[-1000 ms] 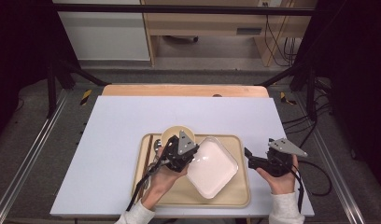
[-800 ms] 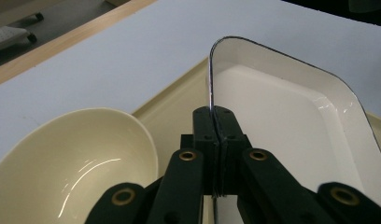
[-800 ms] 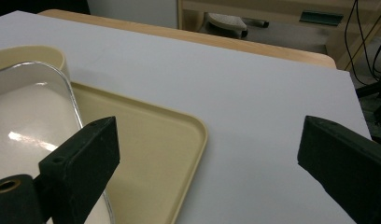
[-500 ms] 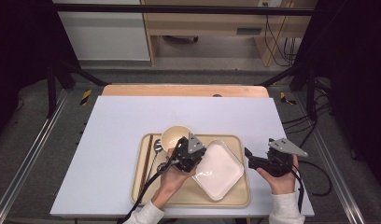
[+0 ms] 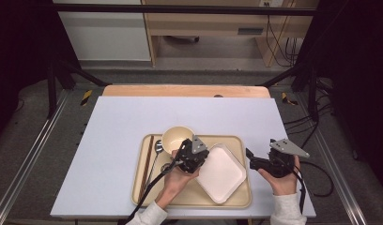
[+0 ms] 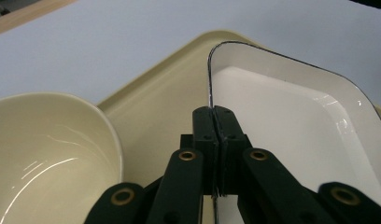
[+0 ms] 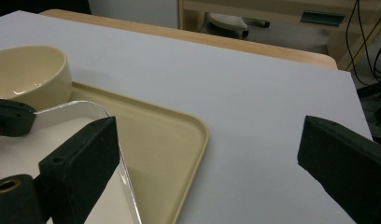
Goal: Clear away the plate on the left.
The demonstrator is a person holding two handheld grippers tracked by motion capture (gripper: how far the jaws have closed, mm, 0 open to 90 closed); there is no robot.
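Observation:
A white square plate (image 5: 222,173) (image 6: 291,107) lies on the right half of a beige tray (image 5: 236,201) (image 6: 151,98). My left gripper (image 5: 199,161) (image 6: 214,112) is shut on the plate's left rim, the thin edge pinched between its black pads. A cream bowl (image 5: 177,137) (image 6: 48,140) stands just left of that grip, on the tray's far side. My right gripper (image 5: 251,161) (image 7: 208,126) hovers off the tray's right edge with its jaws wide apart and nothing between them. The plate's corner (image 7: 76,114) and the bowl (image 7: 27,74) show at the left of the right gripper view.
Brown chopsticks (image 5: 146,166) and a metal spoon (image 5: 157,152) lie along the tray's left side. The tray sits near the front edge of a white tabletop (image 5: 133,117). A wooden strip (image 5: 180,90) runs along the table's far edge.
The left gripper has sunk and shifted a little right with the plate, which went from tilted up to lying low on the tray. The right gripper has kept still.

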